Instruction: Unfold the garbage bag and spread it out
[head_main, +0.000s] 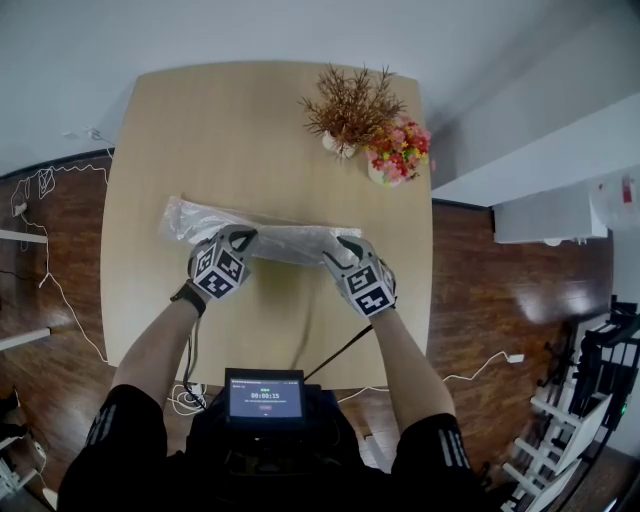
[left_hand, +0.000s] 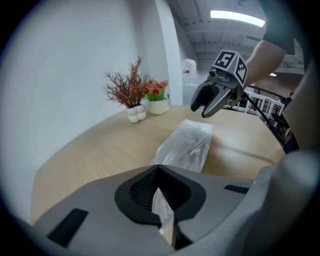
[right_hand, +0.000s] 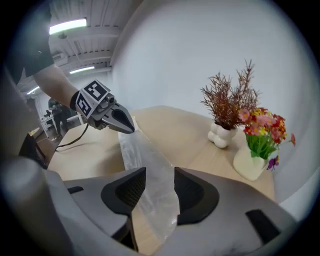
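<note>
Wooden table (head_main: 160, 140), garbage bag (head_main: 290, 243) in tight left claw (head_main: 244, 237)

Soft, bright, even light falls on the table (head_main: 200, 140) in the head view, leaving only faint shadows toward its near edge. There is a pale sheen on the bag (head_main: 285, 240) across it and white glare on the floor (head_main: 520, 290) to the table's right. In both gripper views ceiling lights (left_hand: 237, 17) glow above the table's far side, the wall (right_hand: 200, 55) behind it looks washed out, and the round wide-angle picture bends the table's edges, blackens at the corners and blurs whatever sits nearest the lens.
</note>
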